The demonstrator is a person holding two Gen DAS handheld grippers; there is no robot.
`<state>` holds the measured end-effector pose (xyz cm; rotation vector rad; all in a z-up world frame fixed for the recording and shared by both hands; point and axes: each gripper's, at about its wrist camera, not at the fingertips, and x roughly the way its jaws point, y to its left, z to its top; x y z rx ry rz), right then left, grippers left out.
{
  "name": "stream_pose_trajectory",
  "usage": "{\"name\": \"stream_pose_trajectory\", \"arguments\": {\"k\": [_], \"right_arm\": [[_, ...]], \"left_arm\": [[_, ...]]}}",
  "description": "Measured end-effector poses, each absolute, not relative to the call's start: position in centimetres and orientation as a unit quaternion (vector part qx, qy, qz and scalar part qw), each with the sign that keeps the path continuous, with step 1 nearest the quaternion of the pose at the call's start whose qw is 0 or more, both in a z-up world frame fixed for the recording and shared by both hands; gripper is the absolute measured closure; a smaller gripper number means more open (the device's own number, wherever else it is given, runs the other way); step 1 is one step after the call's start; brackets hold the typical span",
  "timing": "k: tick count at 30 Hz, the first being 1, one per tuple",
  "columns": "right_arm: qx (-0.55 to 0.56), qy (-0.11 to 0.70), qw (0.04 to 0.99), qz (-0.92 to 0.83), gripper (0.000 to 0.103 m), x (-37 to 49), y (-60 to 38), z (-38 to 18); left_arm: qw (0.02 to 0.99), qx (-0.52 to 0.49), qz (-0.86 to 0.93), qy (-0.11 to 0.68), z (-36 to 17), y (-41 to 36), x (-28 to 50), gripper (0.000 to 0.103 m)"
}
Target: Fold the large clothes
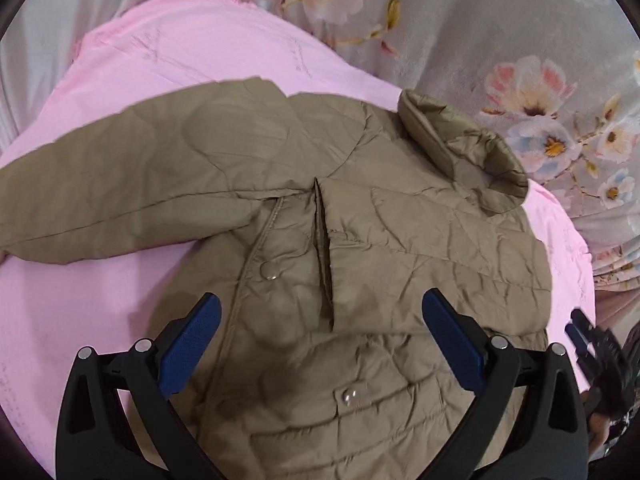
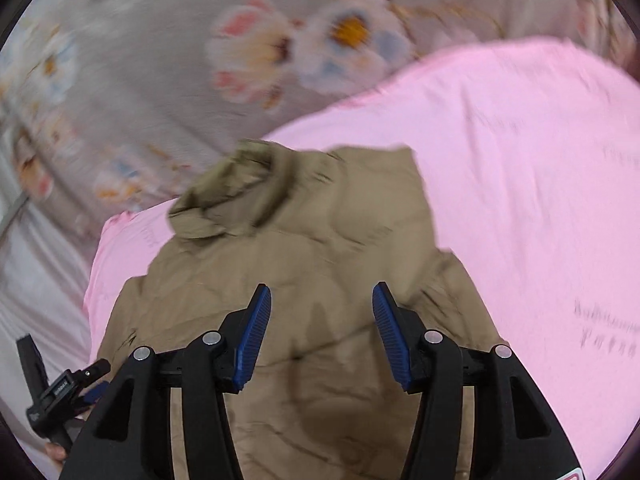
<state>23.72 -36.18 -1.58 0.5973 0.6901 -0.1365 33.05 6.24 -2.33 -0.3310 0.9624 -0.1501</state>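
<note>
An olive quilted jacket [image 1: 360,240] lies front up on a pink sheet [image 1: 180,52]. Its collar [image 1: 472,152] points to the upper right and one sleeve [image 1: 120,176] stretches out to the left. Metal snaps [image 1: 349,396] show along the front flap. My left gripper [image 1: 320,300] hovers open over the jacket's front, with nothing between its blue pads. In the right wrist view, which is blurred, the jacket [image 2: 320,232] lies below my right gripper [image 2: 321,289], which is open and empty above the fabric. The collar [image 2: 236,192] is at upper left there.
Grey floral bedding [image 1: 520,40] surrounds the pink sheet [image 2: 540,160] at the back and sides. The right gripper [image 1: 592,348] shows at the left view's right edge. The left gripper [image 2: 60,392] shows at the right view's lower left.
</note>
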Motion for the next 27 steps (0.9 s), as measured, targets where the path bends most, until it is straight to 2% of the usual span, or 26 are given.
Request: {"name": "stream_pose_trajectory", "arguments": {"k": [1,3,7,8,9,10,11,14,18,23,27], "right_arm": [[0.307,0.338,0.887,-0.069,0.050,23.7,-37.1,-2.7],[0.336,0.341,0.875,-0.069,0.050,24.0,-38.5,-4.4],[0.377,0.339,0.860,-0.066,0.051,25.3,-40.4,-6.4],[0.384,0.335,0.858,-0.066,0.055,25.7,-40.5,-6.6],[0.386,0.333,0.858,-0.066,0.067,26.1,-40.7,-6.6],[0.384,0.333,0.858,-0.069,0.076,26.5,-40.7,-6.6],[0.376,0.336,0.860,-0.074,0.091,26.9,-40.7,-6.4],[0.349,0.288,0.889,-0.063,0.097,26.1,-39.9,-3.4],[0.258,0.237,0.934,-0.066,0.098,23.7,-37.7,0.6],[0.238,0.313,0.913,-0.108,0.098,25.8,-38.7,-3.7],[0.249,0.348,0.897,-0.116,0.098,26.1,-39.2,-6.7]], "left_arm": [[0.870,-0.160,-0.075,0.459,-2.8,5.7,33.6,0.006],[0.871,-0.149,-0.072,0.462,-3.4,5.0,34.3,0.014],[0.871,-0.110,-0.077,0.473,-4.4,3.1,35.1,0.056],[0.872,-0.103,-0.074,0.473,-4.4,2.9,35.2,0.067],[0.875,-0.094,-0.067,0.471,-4.3,2.5,35.4,0.073],[0.878,-0.086,-0.059,0.468,-4.2,2.4,35.6,0.087],[0.882,-0.078,-0.051,0.462,-3.8,2.3,35.7,0.098],[0.899,-0.069,-0.052,0.428,-1.5,2.3,35.5,0.101],[0.922,-0.033,-0.042,0.384,0.1,2.1,34.5,0.101],[0.910,0.002,-0.033,0.414,-5.5,1.2,35.0,0.101],[0.915,0.001,-0.031,0.402,-6.4,1.6,34.0,0.101]]}}
